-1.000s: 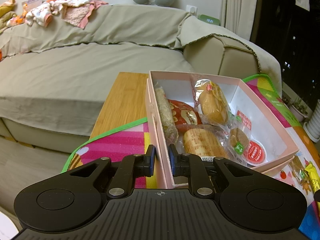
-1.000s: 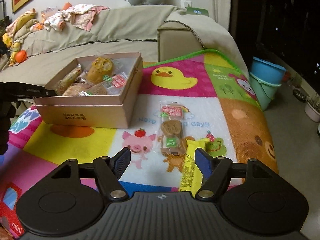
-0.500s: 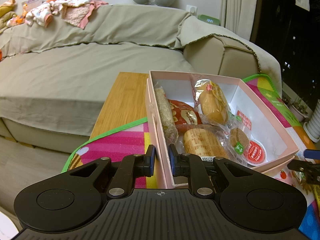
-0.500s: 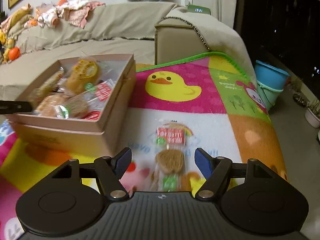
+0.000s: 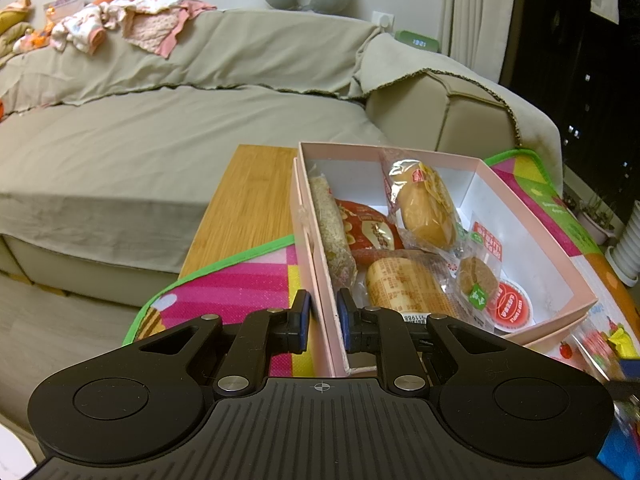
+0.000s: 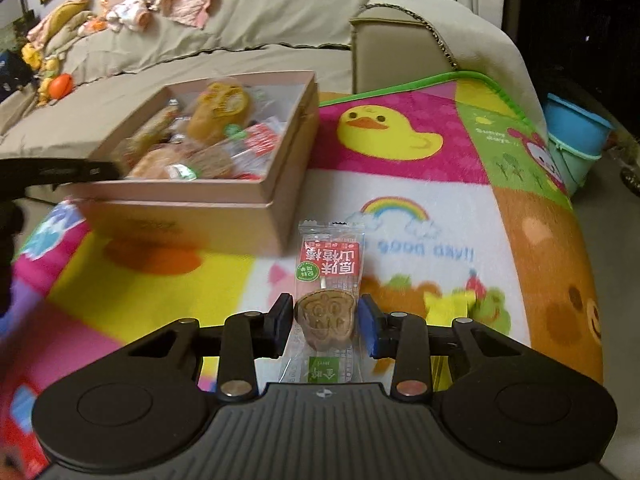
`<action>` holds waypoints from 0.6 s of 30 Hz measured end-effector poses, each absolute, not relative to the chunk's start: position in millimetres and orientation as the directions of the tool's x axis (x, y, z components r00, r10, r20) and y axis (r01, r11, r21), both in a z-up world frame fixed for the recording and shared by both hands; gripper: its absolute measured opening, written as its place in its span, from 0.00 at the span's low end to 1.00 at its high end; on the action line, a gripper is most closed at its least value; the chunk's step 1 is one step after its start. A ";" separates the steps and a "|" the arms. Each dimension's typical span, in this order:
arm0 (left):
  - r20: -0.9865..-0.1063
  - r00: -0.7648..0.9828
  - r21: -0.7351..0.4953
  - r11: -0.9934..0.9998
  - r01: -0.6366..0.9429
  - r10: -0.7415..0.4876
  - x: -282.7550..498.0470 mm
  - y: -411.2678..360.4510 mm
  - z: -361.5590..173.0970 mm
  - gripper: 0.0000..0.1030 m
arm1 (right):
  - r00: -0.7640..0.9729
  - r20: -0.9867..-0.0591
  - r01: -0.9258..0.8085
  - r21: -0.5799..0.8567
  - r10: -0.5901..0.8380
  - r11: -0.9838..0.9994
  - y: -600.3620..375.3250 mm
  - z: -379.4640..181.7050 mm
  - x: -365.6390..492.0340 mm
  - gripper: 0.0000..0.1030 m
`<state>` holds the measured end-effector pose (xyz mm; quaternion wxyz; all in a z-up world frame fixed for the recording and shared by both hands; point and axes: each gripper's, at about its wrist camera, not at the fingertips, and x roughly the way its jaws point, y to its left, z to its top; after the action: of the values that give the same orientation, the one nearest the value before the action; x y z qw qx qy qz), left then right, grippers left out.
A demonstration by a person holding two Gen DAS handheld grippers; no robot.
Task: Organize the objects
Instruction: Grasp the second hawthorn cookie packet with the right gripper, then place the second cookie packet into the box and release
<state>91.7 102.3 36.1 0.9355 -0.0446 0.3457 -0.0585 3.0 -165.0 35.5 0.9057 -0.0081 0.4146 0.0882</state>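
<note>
Left gripper [image 5: 323,322]: fingers nearly closed, clamped on the near side wall of the pink box [image 5: 532,232], one blue pad outside the wall, one inside. The box sits on a colourful play mat [image 6: 404,148] over a wooden counter [image 5: 248,204]; ahead of these fingers it holds wrapped snacks: a long pale roll along the left wall, a red packet, a yellow bun [image 5: 428,210], a small brown cake, a red-lidded cup at the near right corner.

Right gripper [image 6: 325,324]: fingers have just been closing and now stand narrow, one on each side of a hawthorn snack packet [image 6: 328,280]. The left pad looks to be at the clear wrapper's edge and the right pad just beside it; whether they actually press on it I cannot tell.

The packet lies flat on the mat, lengthwise away from the fingers: clear film, red-and-white label with green round mark at the far end, brown embossed disc right between the fingertips, green tag at the near end. The pink box stands beyond and left of it, near but apart.

A yellow wrapper [image 6: 450,304] lies just right of the right finger, blurred.
</note>
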 end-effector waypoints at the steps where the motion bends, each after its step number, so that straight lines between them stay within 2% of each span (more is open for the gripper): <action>1: -0.641 0.754 -0.124 0.989 0.079 -0.140 91.7 102.3 36.1 0.17 | 0.638 -0.753 -0.171 0.069 0.164 0.983 -165.0 39.1 -2.8 0.34; 6: -0.641 0.754 -0.124 0.989 0.078 -0.140 91.8 102.0 36.6 0.17 | 0.625 -0.747 -0.227 0.103 0.226 0.968 -157.7 60.0 -36.6 0.34; 10: -0.641 0.754 -0.124 0.989 0.079 -0.141 91.8 102.1 36.6 0.17 | 0.659 -0.708 -0.269 0.094 0.255 0.958 -146.4 83.2 -52.6 0.34; 18: -0.641 0.754 -0.125 0.989 0.080 -0.142 91.8 102.4 37.0 0.17 | 0.804 -0.520 -0.298 0.069 0.289 0.952 -131.8 155.1 -29.1 0.34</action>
<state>91.8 102.4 37.0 0.9354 -0.0449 0.3455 -0.0595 -29.1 -131.8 155.1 0.9497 -0.0082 0.2724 0.1545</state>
